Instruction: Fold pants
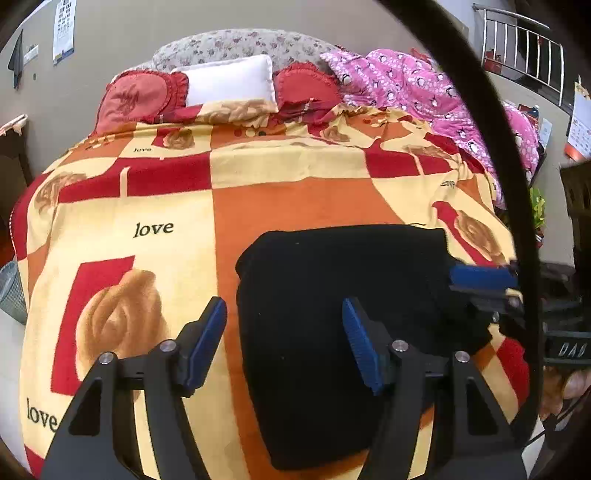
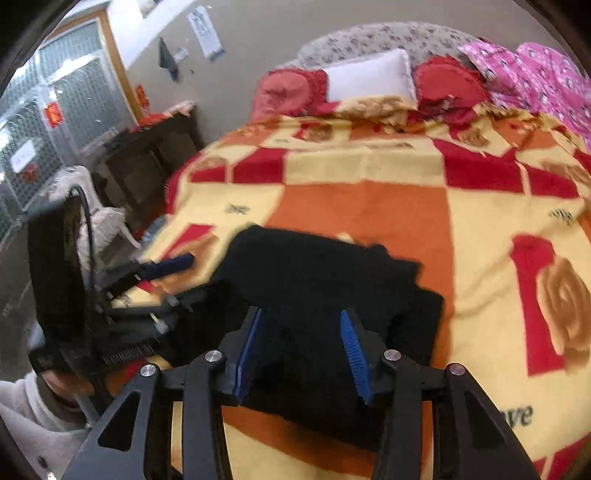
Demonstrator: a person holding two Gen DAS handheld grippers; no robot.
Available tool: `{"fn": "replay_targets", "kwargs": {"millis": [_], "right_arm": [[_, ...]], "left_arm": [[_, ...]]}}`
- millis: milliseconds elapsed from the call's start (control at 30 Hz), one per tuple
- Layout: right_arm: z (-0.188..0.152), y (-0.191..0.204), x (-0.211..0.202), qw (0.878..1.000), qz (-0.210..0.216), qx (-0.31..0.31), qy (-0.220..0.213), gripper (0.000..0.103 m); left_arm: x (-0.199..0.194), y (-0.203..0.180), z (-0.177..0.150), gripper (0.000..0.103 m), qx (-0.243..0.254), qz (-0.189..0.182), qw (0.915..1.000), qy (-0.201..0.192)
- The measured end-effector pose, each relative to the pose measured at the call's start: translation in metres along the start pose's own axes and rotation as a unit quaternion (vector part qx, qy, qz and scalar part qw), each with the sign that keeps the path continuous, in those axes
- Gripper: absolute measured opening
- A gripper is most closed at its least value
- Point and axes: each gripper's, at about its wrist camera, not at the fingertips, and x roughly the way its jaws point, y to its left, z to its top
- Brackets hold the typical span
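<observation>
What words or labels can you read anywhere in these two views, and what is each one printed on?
"love": printed several times on the blanket.
"DAB": on the right gripper's black body at the left wrist view's right edge; possibly cut off.
"...ve": on the blanket in the right wrist view, partly hidden.
Wall calendar and wall posters: too small to read.
</observation>
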Motion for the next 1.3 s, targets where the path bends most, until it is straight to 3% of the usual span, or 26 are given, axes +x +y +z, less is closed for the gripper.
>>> {"fn": "replay_targets", "kwargs": {"millis": [67, 200, 267, 567, 600, 667, 733, 1033, 1200, 1300], "right_arm": [[-0.012, -0.009, 0.003, 1.000, -0.026, 0.003, 0.012, 0.045], [-0.026, -0.020, 0.002, 1.000, -0.019, 0.020, -0.005, 0.046], [-0.027, -0.023, 0.004, 0.999, -0.027, 0.023, 0.000, 0.050], [-0.019, -0.016, -0.013, 0.999, -0.027, 0.025, -0.006, 0.051], [-0.017, -0.012, -0.018, 0.999, -0.027, 0.019, -0.011, 0.052], [-0.014, -0.005, -0.023, 0.999, -0.028, 0.008, -0.015, 0.065], [-0.012, -0.001, -0.022, 0.999, -0.029, 0.004, -0.017, 0.067], [-0.016, -0.021, -0.003, 0.998, -0.042, 0.056, -0.002, 0.067], [-0.016, -0.016, 0.004, 0.999, -0.020, 0.051, -0.001, 0.067], [-0.015, -0.016, 0.013, 0.998, -0.028, 0.049, -0.004, 0.058]], "left_arm": [[0.007, 0.002, 0.000, 0.067, -0.003, -0.003, 1.0000, 0.006], [0.017, 0.002, 0.000, 0.073, -0.009, -0.006, 0.9999, 0.010], [0.019, 0.002, 0.000, 0.073, -0.016, -0.010, 0.9997, 0.013], [0.012, 0.001, 0.000, 0.073, -0.015, -0.007, 0.9998, 0.012], [0.009, 0.001, 0.000, 0.073, -0.016, -0.006, 0.9998, 0.011], [0.007, 0.003, 0.000, 0.073, -0.019, -0.005, 0.9998, 0.010], [0.004, 0.004, 0.000, 0.073, -0.023, -0.006, 0.9997, 0.010], [-0.002, 0.014, -0.003, 0.073, -0.037, -0.008, 0.9992, 0.009], [0.002, 0.014, -0.004, 0.075, -0.047, -0.012, 0.9988, 0.012], [0.006, 0.015, -0.005, 0.075, -0.056, -0.018, 0.9981, 0.018]]}}
